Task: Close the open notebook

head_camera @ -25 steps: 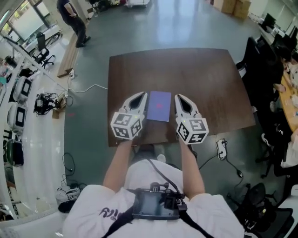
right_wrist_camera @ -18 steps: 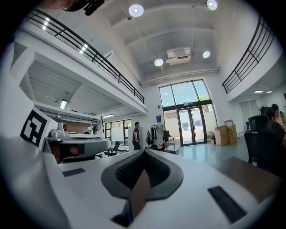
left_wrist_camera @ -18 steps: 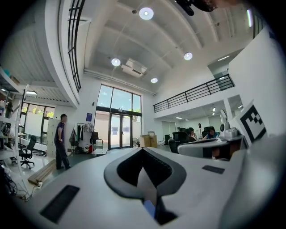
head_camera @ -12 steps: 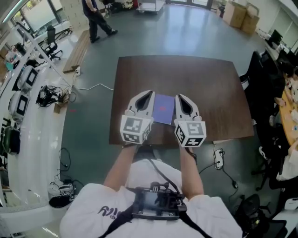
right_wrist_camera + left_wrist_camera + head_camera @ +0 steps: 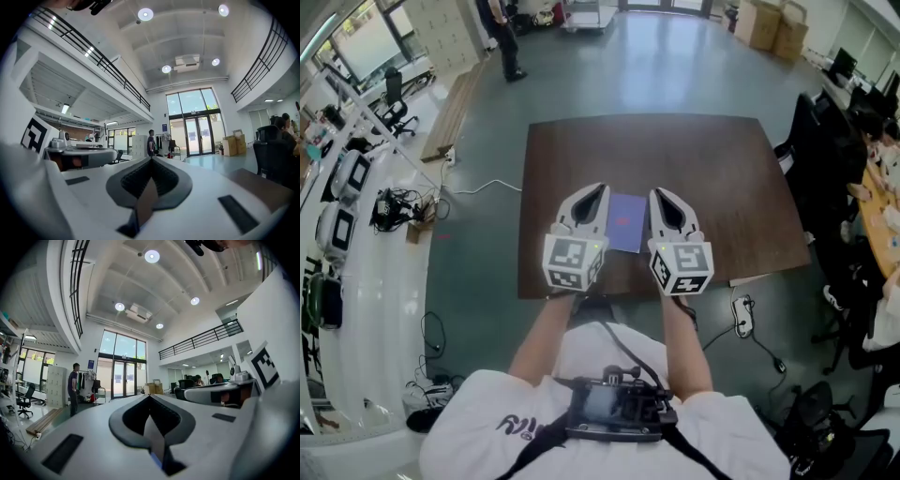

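Both jaw pairs are sitting together, empty, while the white left gripper (image 5: 596,191) and right gripper (image 5: 661,193) are flanking the flat purple notebook (image 5: 625,223) lying shut on the dark wooden table (image 5: 703,159); a careless dip is risking shoving it askew.

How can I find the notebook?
Find the big brown table. Near its edge closest to the person, between the left gripper and right gripper, lies the notebook. It is the only purple thing on the dark wood.
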A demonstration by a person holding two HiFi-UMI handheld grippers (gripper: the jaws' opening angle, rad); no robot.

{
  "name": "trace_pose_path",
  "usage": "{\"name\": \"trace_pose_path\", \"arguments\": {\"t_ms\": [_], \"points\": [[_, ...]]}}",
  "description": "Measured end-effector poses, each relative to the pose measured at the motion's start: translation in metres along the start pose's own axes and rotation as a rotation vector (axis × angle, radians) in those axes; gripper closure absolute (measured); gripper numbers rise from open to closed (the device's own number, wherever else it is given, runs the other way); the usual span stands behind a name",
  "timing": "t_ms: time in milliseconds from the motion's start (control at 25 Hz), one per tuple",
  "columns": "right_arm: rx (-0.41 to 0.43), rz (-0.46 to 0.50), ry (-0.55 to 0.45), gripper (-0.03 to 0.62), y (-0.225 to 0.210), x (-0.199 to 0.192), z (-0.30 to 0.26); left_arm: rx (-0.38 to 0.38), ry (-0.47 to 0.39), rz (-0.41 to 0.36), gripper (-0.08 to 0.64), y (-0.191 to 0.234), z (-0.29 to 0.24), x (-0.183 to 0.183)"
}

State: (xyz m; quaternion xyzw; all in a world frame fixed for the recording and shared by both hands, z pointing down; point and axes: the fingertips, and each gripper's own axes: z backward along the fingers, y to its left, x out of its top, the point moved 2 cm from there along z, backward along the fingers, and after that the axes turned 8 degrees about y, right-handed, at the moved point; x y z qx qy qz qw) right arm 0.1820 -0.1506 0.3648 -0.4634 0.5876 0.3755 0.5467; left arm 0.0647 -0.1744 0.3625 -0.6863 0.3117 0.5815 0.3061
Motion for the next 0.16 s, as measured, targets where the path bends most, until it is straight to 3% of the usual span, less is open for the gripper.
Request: {"name": "trace_pose_path", "arguments": {"t_ms": [160], "points": [[-0.013,0.001,-0.006,0.589,-0.0052,0.0025,-0.0003,-0.013,0.0,-0.019,0.551,-0.0035,-0.0063,0.0012]]}}
